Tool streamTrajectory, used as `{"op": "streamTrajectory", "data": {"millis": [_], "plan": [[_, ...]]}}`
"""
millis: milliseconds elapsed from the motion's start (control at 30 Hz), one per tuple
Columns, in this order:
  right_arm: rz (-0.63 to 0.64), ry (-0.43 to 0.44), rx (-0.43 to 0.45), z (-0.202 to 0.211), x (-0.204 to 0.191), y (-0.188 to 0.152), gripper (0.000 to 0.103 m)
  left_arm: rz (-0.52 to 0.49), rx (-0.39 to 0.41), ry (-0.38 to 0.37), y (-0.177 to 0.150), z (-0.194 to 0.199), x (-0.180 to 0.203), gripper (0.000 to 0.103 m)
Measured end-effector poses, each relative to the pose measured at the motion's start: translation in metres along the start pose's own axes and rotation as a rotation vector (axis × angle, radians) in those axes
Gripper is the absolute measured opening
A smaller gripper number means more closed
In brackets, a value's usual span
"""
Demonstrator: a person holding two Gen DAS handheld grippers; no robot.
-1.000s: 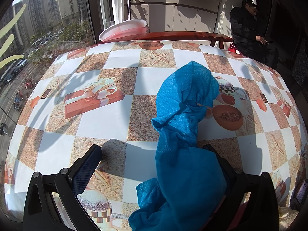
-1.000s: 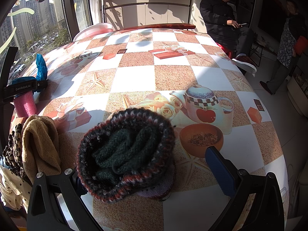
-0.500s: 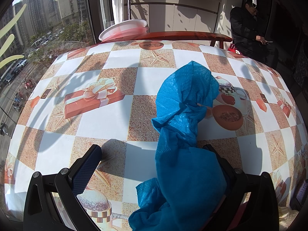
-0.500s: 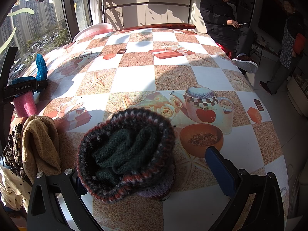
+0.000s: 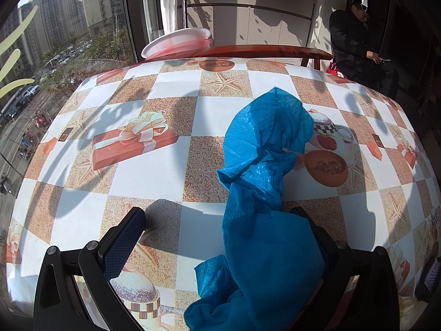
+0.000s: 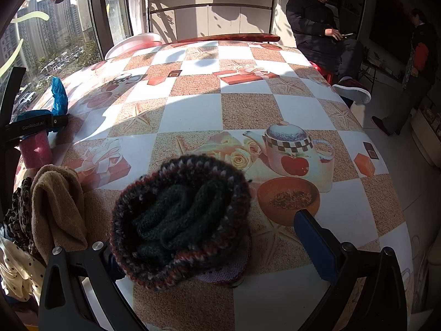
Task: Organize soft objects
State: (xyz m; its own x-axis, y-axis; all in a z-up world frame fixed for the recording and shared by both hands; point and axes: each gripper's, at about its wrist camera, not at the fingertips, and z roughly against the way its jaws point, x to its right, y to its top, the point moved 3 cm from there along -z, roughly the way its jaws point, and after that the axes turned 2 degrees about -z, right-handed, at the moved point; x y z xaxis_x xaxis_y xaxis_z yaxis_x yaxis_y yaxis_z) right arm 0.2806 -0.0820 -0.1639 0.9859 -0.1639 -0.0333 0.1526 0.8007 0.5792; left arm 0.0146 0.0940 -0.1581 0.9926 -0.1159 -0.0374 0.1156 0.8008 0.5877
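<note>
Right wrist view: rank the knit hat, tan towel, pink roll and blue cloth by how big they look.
1. knit hat, though it sits nearest the camera
2. tan towel
3. pink roll and blue cloth: look alike, the cloth farther off, so unranked

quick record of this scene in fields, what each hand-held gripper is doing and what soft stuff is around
surface: table with checkered printed tablecloth
left hand-held gripper: jaws wide open, blue cloth draped over its right finger and trailing onto the table
right hand-held gripper: jaws wide open, knitted hat lying between the fingers, against the left one
soft pile, left of hat: tan cloth, leopard-print fabric, polka-dot fabric
also: pink foam piece
background: seated person, standing person
</note>
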Motion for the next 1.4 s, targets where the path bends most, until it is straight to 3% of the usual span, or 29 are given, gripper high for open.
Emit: {"op": "streamTrajectory", "data": {"millis": [133,200,300,367,533,667,900,967,1033,1067,1133,1200,1400], "plan": [[0.000,0.000,0.001,0.000,0.000,0.000,0.103,0.000,0.000,0.000,-0.001,0.002,0.000,0.103],[-0.004,-0.002,-0.006,-0.003,-0.005,0.016,0.103,0.006,-0.009,0.006,0.001,-0.001,-0.001,0.103],[0.016,0.008,-0.159,-0.007,-0.004,0.026,0.103,0.005,-0.078,0.014,0.001,0.006,-0.006,0.103],[-0.002,0.035,-0.252,-0.004,0.000,0.033,0.103,0.007,-0.054,0.035,0.007,0.017,-0.018,0.103],[-0.044,0.129,-0.272,0.028,0.007,0.050,0.103,-0.023,-0.081,-0.005,0.022,0.056,-0.025,0.103],[-0.039,0.096,-0.336,0.018,0.004,0.053,0.103,-0.094,-0.169,0.027,0.039,0.040,-0.014,0.103],[0.020,0.083,-0.445,-0.008,-0.015,0.042,0.103,-0.114,-0.257,0.060,0.059,-0.013,0.013,0.103],[0.010,0.106,-0.467,-0.010,-0.016,0.038,0.085,-0.117,-0.303,0.064,0.062,-0.027,0.018,0.101],[0.021,0.091,-0.469,-0.011,-0.017,0.039,0.075,-0.124,-0.387,0.076,0.059,-0.041,0.022,0.079],[0.035,0.078,-0.470,-0.010,-0.018,0.040,0.062,-0.101,-0.386,0.054,0.060,-0.041,0.022,0.076],[0.036,0.095,-0.482,-0.009,-0.016,0.042,0.045,-0.082,-0.406,0.014,0.062,-0.039,0.021,0.024],[0.003,0.120,-0.483,-0.004,-0.010,0.045,0.039,-0.060,-0.419,-0.005,0.062,-0.034,0.018,0.018],[-0.061,0.160,-0.460,0.024,0.006,0.054,0.039,-0.071,-0.230,0.038,0.082,0.025,0.013,0.016]]}}
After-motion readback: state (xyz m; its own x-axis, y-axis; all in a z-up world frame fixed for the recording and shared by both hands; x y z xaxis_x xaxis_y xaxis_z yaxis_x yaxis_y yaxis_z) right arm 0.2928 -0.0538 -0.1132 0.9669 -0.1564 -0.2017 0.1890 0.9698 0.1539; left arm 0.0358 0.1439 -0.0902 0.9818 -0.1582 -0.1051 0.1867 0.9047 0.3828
